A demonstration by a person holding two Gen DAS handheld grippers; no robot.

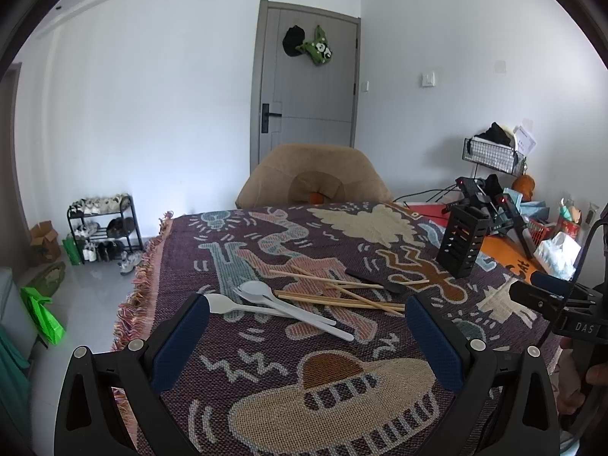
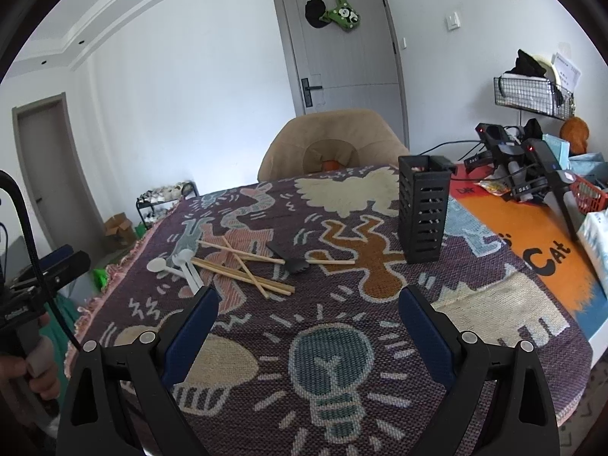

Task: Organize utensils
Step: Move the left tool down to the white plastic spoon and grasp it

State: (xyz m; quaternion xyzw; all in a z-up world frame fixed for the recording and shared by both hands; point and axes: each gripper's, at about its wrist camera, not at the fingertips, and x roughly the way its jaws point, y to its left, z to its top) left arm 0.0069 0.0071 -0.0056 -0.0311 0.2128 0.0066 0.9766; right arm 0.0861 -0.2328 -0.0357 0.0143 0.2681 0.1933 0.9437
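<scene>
On the patterned blanket (image 2: 342,326) covering the table, mid-left, the utensils lie in a loose heap: white spoons (image 1: 262,300) at the left, wooden chopsticks (image 1: 338,292) crossed over one another beside them, and a black spatula-like utensil (image 2: 288,260) touching the sticks on the right. The black slotted holder (image 2: 423,209) stands upright, well apart to the far right, and looks empty, though its inside is mostly hidden. Left gripper (image 1: 307,326) hovers near the spoons, fingers spread wide, nothing between them. Right gripper (image 2: 307,319) likewise spread and empty, nearer than the heap. Judgement: the sorting has not started; this is the approach to a first pick. Next move calls for closing on one slim piece, likely a spoon handle, lying flat on soft weave, so a low, shallow angle. Legible writing: "DAS" on the right gripper's body in the left view, "D&S" or similar on parked gear (image 2: 528,186) far right, "Cat" on the orange mat (image 2: 547,258).
</scene>
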